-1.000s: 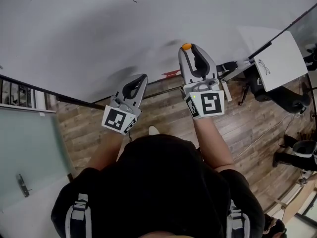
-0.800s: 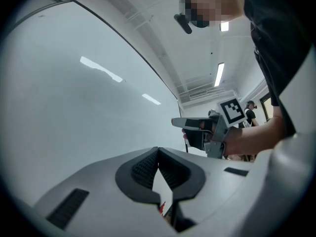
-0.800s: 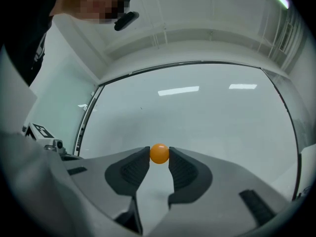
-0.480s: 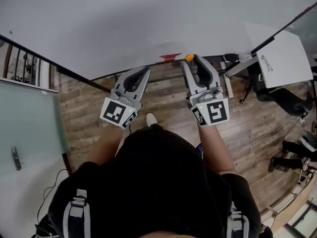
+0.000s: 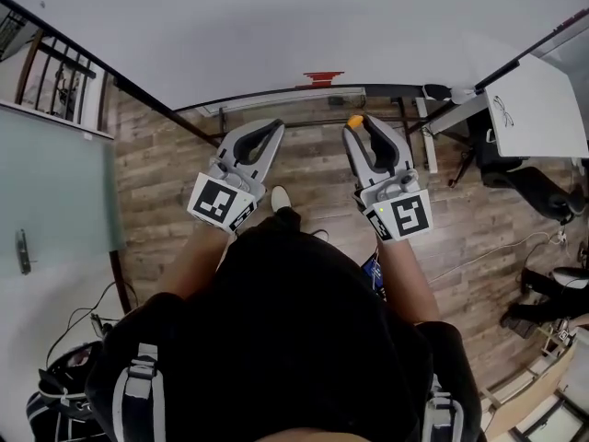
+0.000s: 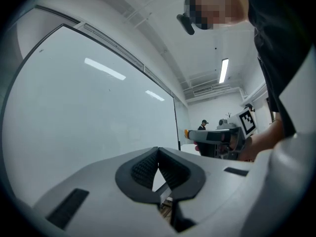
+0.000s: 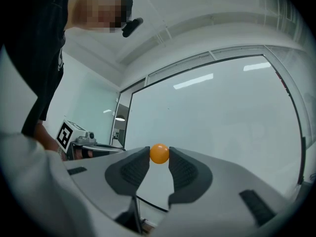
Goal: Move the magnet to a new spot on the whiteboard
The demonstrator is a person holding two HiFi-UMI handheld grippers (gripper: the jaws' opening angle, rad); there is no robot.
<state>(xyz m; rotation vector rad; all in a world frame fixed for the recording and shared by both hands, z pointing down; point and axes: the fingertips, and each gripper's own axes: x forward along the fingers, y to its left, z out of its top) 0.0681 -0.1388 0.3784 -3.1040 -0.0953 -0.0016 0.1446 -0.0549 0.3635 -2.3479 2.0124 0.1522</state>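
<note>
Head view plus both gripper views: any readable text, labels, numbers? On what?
No readable text anywhere.
Marker cube on left gripper, same on right gripper: square code patterns, no letters.
Small white board: dark scribble, not legible.
Red patch at the lower edge of the whiteboard: too small to read.
Orange magnet: no print.

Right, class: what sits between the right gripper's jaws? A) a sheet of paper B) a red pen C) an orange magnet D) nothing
C: the right gripper view shows the right gripper closed on the small orange magnet, pinched at its tips.
</note>
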